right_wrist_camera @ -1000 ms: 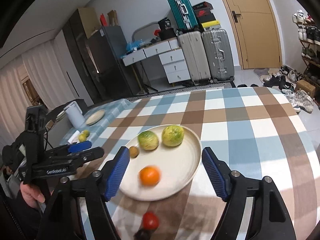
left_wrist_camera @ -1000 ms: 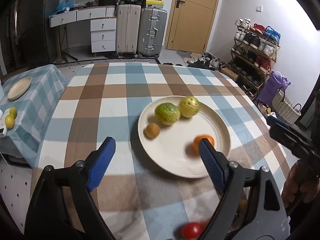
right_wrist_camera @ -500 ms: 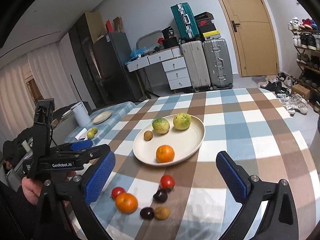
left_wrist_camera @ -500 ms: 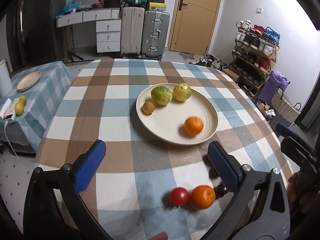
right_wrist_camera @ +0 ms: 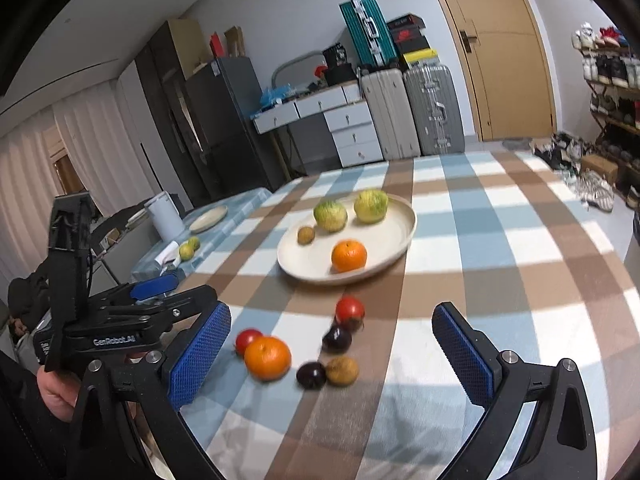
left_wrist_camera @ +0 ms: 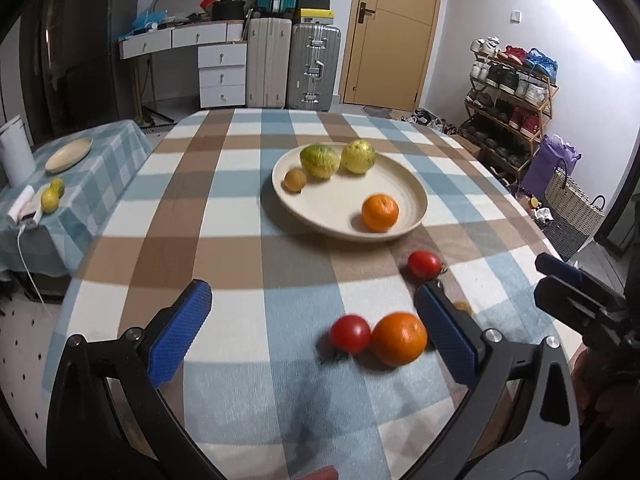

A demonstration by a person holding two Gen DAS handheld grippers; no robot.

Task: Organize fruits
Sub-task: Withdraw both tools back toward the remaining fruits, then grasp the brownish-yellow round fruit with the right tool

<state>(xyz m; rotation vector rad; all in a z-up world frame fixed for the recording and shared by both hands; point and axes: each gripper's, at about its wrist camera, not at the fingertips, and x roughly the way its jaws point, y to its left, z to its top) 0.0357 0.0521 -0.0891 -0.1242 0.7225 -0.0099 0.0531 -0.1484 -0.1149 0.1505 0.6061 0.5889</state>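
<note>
A cream plate [left_wrist_camera: 408,184] [right_wrist_camera: 394,210] on the checked table holds two green-yellow fruits [left_wrist_camera: 320,161], a small brown fruit [left_wrist_camera: 295,180] and an orange [left_wrist_camera: 379,212] [right_wrist_camera: 349,255]. Loose on the cloth near me lie an orange [left_wrist_camera: 399,338] [right_wrist_camera: 267,358], two tomatoes [left_wrist_camera: 350,333] [left_wrist_camera: 424,264], two dark plums [right_wrist_camera: 337,338] [right_wrist_camera: 311,375] and a brown fruit [right_wrist_camera: 342,370]. My left gripper [left_wrist_camera: 316,332] is open and empty above the near tomato. My right gripper [right_wrist_camera: 332,352] is open and empty over the loose fruits.
A side table [left_wrist_camera: 100,168] at the left carries a small plate [left_wrist_camera: 69,154], two lemons [left_wrist_camera: 52,196] and a white jug [left_wrist_camera: 14,156]. Suitcases [left_wrist_camera: 292,64], drawers and a shoe rack [left_wrist_camera: 508,92] stand behind. The table edge is close below both grippers.
Both grippers have pulled back from the plate towards the near table edge. The loose fruits have come into view. The jaws stay open.
</note>
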